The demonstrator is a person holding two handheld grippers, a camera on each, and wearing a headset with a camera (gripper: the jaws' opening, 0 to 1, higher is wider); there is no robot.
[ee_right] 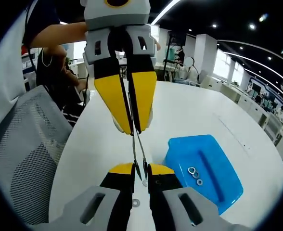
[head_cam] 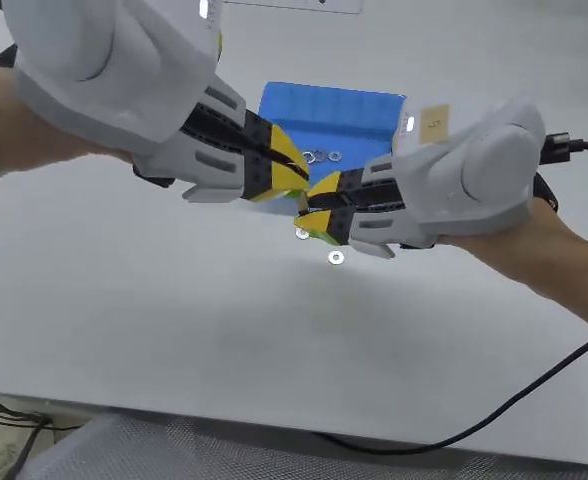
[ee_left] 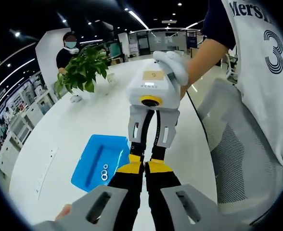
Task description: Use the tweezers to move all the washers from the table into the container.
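Left gripper [ee_right: 132, 126] clamps tweezers [ee_right: 136, 149]; right gripper [ee_right: 141, 169] squeezes their legs, apparently nipping a washer [head_cam: 302, 234] at 6 o'clock from the container [head_cam: 359, 110], head view.

Blue container [head_cam: 334, 110], silver washers [head_cam: 336, 257], white table [head_cam: 174, 300]; yellow-tipped black tongs [ee_right: 141, 171], dark tweezers [ee_right: 134, 149]

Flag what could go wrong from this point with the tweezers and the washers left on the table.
The left gripper pinches the tweezers near their upper end, so the long tips could twist or slip. Two washers lie flat on the smooth table close under the right gripper. A tip might skid one away instead of gripping it.
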